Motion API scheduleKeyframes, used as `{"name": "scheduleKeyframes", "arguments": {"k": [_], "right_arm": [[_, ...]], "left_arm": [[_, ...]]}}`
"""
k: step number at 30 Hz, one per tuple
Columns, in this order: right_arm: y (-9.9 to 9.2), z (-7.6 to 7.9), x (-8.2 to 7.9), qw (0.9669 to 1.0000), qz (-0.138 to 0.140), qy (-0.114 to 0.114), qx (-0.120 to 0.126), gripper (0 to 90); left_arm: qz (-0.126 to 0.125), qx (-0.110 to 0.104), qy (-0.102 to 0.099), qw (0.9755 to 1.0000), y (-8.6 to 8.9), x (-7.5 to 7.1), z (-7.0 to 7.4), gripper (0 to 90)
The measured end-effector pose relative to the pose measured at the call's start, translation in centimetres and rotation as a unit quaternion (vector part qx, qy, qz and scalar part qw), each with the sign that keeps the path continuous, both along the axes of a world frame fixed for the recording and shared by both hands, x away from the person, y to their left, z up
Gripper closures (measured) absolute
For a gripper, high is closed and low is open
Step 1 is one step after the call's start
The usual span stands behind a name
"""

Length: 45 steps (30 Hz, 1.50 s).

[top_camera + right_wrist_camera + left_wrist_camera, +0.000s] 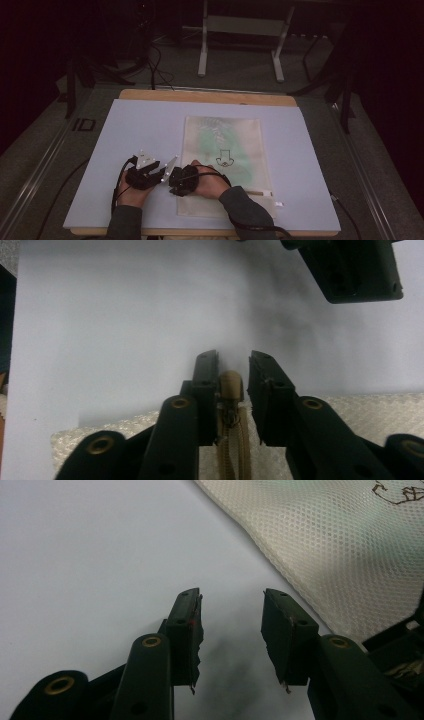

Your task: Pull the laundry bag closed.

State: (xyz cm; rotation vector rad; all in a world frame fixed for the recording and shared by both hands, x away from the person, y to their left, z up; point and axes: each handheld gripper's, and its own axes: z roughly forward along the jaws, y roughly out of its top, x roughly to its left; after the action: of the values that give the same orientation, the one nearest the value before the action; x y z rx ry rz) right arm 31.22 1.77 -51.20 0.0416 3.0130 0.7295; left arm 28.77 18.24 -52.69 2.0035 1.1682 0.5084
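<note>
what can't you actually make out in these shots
- Whether the right gripper pinches the zipper pull: right gripper view, the jaws flank it with gaps.
- Contents of the mesh bag: high view, dim and small.
- Left gripper target: its jaws are open over bare table.

Rectangular wooden table (210, 96), its light-brown edge exposed along the far side and the near side. A pale lavender-grey sheet (140, 130) covers nearly the whole top. On this sheet, right of centre, lies a flat cream mesh pouch (240, 145), long axis running near to far, with greenish contents showing through and a dark printed outline figure (224, 158) near its middle. A tan zipper (231, 440) runs along the pouch's near edge, its slider (231, 385) at the corner beside the bare sheet. The table stands on grey carpeted floor (240, 75).
</note>
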Motion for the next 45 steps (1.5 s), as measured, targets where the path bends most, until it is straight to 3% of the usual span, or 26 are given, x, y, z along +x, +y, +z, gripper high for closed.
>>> {"name": "scheduleKeyframes", "arguments": {"k": [9,17,24,35,45], "right_arm": [[-0.1,0.1,0.2,0.9999,-0.001,0.010,0.002,80.8],[-0.5,0.7,0.2,0.9994,-0.006,0.015,0.030,81.0],[-2.4,1.7,0.0,0.9980,-0.016,0.016,0.059,81.0],[-4.8,0.7,0.1,0.9973,-0.033,0.031,0.057,80.6],[-4.5,0.1,0.3,0.9966,-0.037,0.048,0.055,80.1]], "left_arm": [[0.001,-0.001,0.001,1.0000,0.0,0.0,-0.1,59.1],[0.000,-0.001,0.001,1.0000,-0.1,0.0,-0.1,59.1],[-0.003,0.001,0.003,1.0000,-0.2,0.0,-0.1,59.0],[-0.022,-0.013,0.007,0.9997,-0.6,-0.3,0.0,60.8],[-0.039,-0.022,0.011,0.9989,-1.0,-0.6,0.1,62.9]]}}
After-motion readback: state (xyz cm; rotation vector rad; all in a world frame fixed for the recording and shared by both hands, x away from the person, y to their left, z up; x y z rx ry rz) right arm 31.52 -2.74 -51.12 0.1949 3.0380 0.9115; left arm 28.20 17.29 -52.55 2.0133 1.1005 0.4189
